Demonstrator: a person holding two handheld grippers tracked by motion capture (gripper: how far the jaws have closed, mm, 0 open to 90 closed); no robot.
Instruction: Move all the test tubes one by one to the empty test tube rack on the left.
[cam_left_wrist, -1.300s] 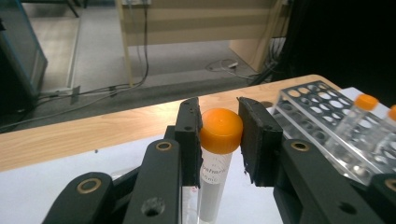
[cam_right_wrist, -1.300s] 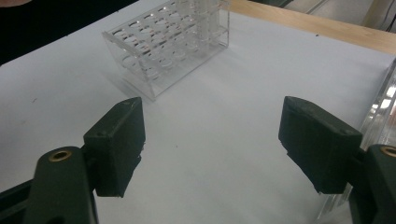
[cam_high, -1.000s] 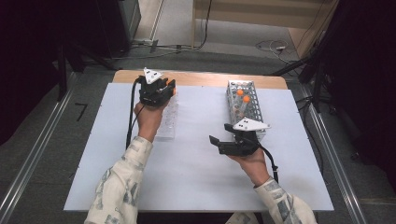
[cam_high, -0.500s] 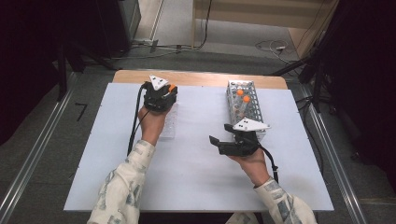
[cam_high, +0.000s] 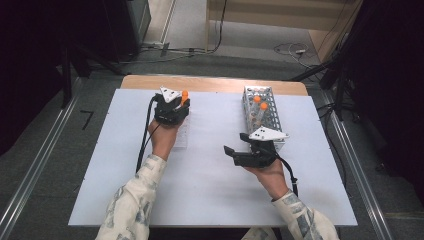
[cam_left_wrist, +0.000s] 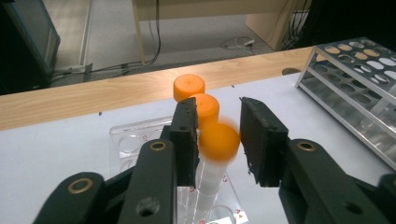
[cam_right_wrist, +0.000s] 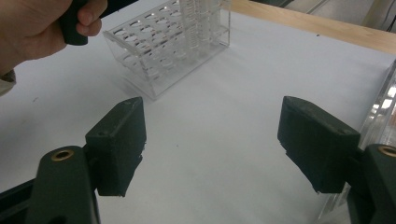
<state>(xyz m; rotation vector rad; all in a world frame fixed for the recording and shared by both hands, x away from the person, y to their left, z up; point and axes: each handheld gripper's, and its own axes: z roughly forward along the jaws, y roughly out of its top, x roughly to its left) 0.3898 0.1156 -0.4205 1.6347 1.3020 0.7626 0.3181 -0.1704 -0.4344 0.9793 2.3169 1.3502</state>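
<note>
Orange-capped tube (cam_left_wrist: 215, 154) stands in the clear plastic rack (cam_high: 181, 134) at about ten o'clock on the tabletop (cam_high: 210, 175), third in a row with two more orange-capped tubes (cam_left_wrist: 196, 95) behind it. The left hand-held gripper (cam_left_wrist: 217, 140) sits right over it, and its jaws have just been opening: the tube is still between them, but a gap shows beside the cap on the right and the pads no longer seem to press, so this looks like the letting-go after seating the tube in its hole. The cap is blurred, so how deep the tube sits I cannot tell. The rack is see-through and light, which is likely why the gripper comes straight down along the tube instead of from the side. At about two o'clock a metal wire rack (cam_high: 262, 116) holds more orange-capped tubes, probably the stock being moved across. The right hand-held gripper (cam_right_wrist: 210, 144) rests near the tabletop's middle, just in front of that wire rack, jaws spread wide with nothing between them, seemingly parked and pointed toward the clear rack while the left one finishes.
</note>
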